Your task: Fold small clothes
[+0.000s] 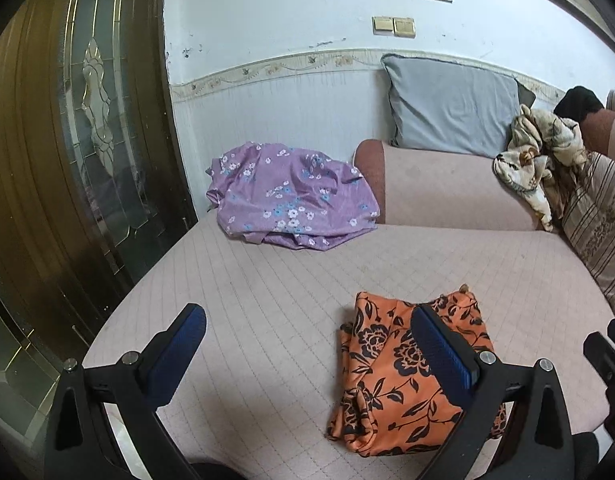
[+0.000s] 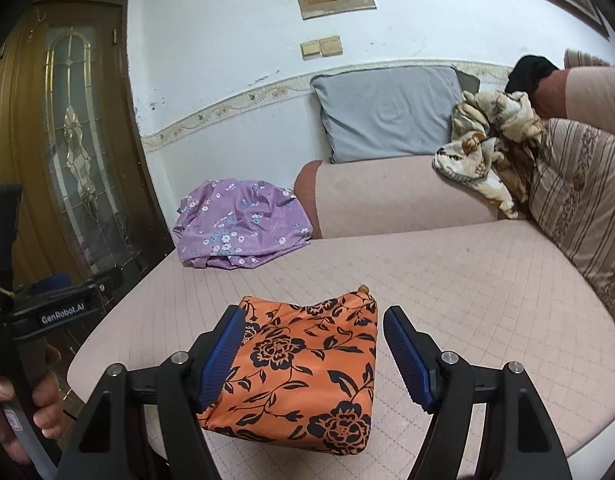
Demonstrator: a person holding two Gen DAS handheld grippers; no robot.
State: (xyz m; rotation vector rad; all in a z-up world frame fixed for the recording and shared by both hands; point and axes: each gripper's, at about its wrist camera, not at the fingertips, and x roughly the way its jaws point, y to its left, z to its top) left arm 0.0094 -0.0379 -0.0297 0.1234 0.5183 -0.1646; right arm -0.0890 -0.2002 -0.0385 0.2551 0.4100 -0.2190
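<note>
Clearly the orange cloth [image 2: 307, 372] lies near the front edge of the sofa seat [image 2: 467, 300], a compact bundle with its layers doubled over, so it looks at least partly folded. That spot puts it right under both tools, within easy reach of the person.

Neither tool holds anything. The right gripper [image 2: 313, 352] hovers directly over the cloth with its jaws spread wide, one blue pad over the cloth's left side and the other just past its right edge; I cannot tell whether the left pad touches the fabric. Such a straddle suits either a release or a fresh grab at an edge.

The left gripper [image 1: 307, 344] also has its jaws spread, and sits to the left of the cloth over bare seat, with only its right-hand pad in front of the cloth. It seems parked there to stay out of the way, or to be ready to pin the left side.

Farther back, a purple cloth [image 2: 239, 228] lies crumpled against the armrest [image 2: 387, 196], probably waiting its turn or set aside. A beige patterned blanket [image 2: 483, 148] is heaped on the armrest's far end, beside a grey pillow [image 2: 387, 112] propped on the wall.
</note>
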